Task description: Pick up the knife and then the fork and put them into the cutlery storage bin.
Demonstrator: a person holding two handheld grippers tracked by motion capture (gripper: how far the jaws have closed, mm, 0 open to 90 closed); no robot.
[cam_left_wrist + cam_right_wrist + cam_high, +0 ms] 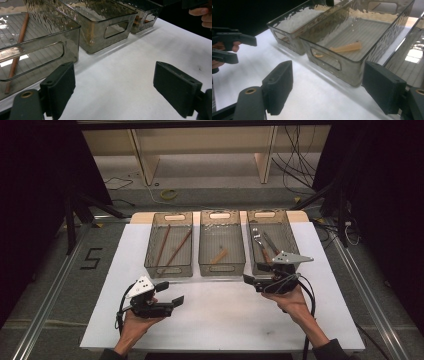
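Observation:
Three smoky see-through bins stand in a row on a white table (215,310). The left bin (168,268) (70,42) holds two long wooden sticks (176,249) (18,42). A short wooden piece (218,256) (347,47) lies in the middle bin (222,268) (352,72). Metal tongs (260,242) rest in the right bin (265,215). My left gripper (171,293) (113,68) is open over bare table in front of the left bin. My right gripper (252,283) (327,66) is open and empty, level, pointing left just before the middle bin's near right corner.
The right gripper view shows the left bin (287,37) beyond the middle one, and the left gripper (247,50) at the far left. Fingers of the person's right hand (203,15) appear at the top right of the left gripper view. Cables lie on the floor behind the table.

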